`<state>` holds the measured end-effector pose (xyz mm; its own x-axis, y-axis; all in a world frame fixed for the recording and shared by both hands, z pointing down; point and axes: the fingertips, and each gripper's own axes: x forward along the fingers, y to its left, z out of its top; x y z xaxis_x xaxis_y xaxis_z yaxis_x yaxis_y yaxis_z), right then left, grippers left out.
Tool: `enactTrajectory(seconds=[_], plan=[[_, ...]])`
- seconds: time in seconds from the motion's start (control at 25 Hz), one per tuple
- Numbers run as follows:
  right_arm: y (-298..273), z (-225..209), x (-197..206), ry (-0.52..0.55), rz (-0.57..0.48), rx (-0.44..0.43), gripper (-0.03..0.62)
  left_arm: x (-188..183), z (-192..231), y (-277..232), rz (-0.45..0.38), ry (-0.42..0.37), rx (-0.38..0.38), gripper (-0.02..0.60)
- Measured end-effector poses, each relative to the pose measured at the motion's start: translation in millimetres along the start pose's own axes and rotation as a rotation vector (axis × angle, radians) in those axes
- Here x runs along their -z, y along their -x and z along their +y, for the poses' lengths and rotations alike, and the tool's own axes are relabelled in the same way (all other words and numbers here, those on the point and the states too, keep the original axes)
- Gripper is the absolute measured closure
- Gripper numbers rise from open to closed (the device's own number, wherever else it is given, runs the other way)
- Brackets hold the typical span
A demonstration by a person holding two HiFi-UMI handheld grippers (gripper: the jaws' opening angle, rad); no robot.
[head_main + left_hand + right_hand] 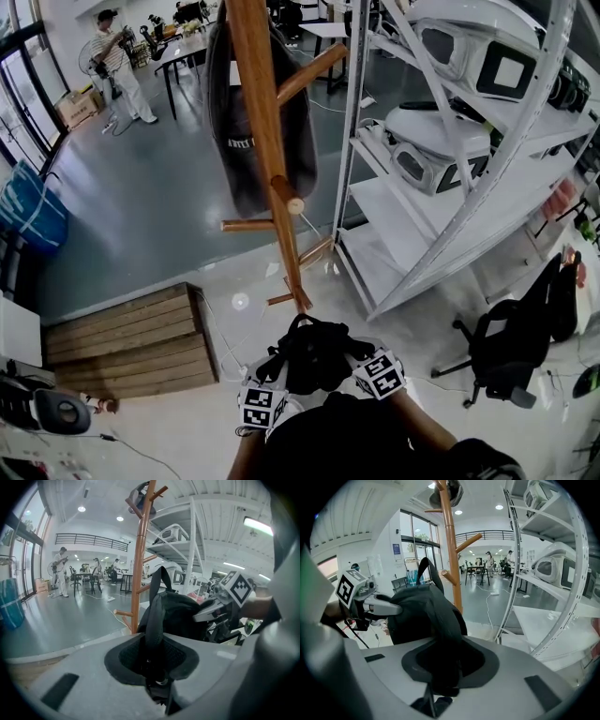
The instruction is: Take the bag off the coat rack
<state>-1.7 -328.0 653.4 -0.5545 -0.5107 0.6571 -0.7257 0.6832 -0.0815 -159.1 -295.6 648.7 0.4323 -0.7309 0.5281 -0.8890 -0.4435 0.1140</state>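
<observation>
A black bag [314, 356] hangs between my two grippers, low in the head view and in front of the foot of the wooden coat rack [267, 141]. My left gripper [281, 373] is shut on one black strap [154, 620], which runs into its jaws. My right gripper [359, 364] is shut on the bag's fabric [436, 634] at the other side. The bag is off the rack's pegs, with the pole [138, 559] behind it. Each gripper sees the other across the bag: the right gripper [218, 609] and the left gripper [382, 606].
A dark garment [248, 122] still hangs high on the rack. White metal shelving [450, 187] stands close on the right, a wooden pallet [131, 342] on the left, a black office chair [511, 342] at lower right. A person [117, 66] stands far off.
</observation>
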Motion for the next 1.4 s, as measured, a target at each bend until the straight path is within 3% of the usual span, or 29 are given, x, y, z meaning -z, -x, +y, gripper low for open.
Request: enactTrajectory(seconds=[0.56, 1.4], plan=[[-5.6, 26.5, 21.3, 0.001, 0.031, -0.078, 0.503, 35.2, 0.7, 21.0, 0.018, 0.034, 0.005, 0.503], [-7.2, 40.6, 32.9, 0.009, 0.057, -0.091, 0.503, 52.5, -1.5, 28.9, 0.038, 0.065, 0.014, 0.503]])
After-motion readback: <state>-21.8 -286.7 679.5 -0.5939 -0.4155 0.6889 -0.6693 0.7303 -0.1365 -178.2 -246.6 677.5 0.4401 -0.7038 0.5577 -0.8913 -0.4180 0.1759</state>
